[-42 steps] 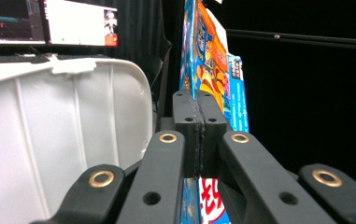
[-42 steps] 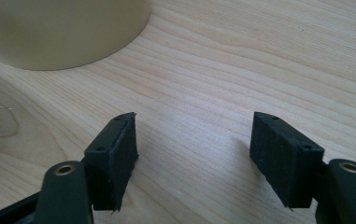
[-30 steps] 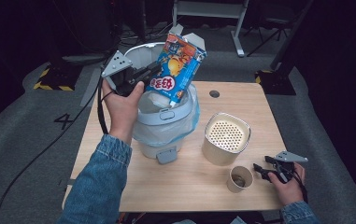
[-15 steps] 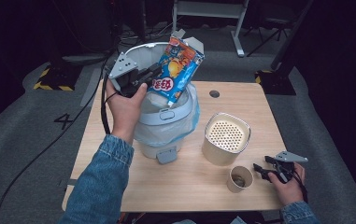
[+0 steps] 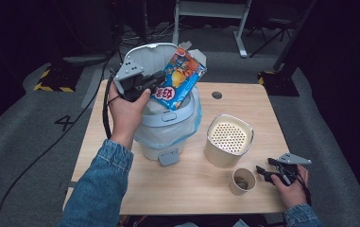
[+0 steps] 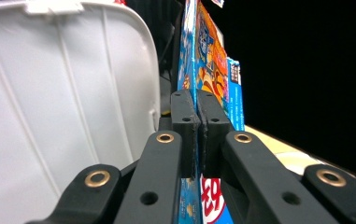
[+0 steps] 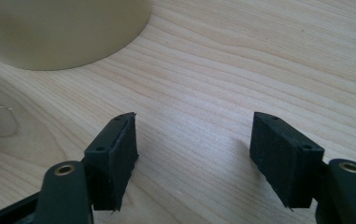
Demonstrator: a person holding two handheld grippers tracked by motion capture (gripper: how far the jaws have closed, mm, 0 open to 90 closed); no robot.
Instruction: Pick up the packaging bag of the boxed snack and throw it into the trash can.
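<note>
Nearest me, my right gripper (image 5: 268, 173) is resting with jaws parted on nothing, just beside the paper cup (image 5: 242, 181). Beyond, my left gripper (image 5: 155, 84) is pinching the snack packet (image 5: 180, 78) above the white bin (image 5: 166, 120).

Dim lab or studio space, indicated by grey carpet floor (image 5: 36, 156), hazard-striped tape (image 5: 50, 87), trailing cables (image 5: 50, 142), metal stand legs (image 5: 206, 23), lone wooden table (image 5: 192, 189)

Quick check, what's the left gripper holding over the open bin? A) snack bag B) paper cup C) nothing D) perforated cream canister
A: the left gripper is clamped on the blue snack bag, held above the white bin.
</note>
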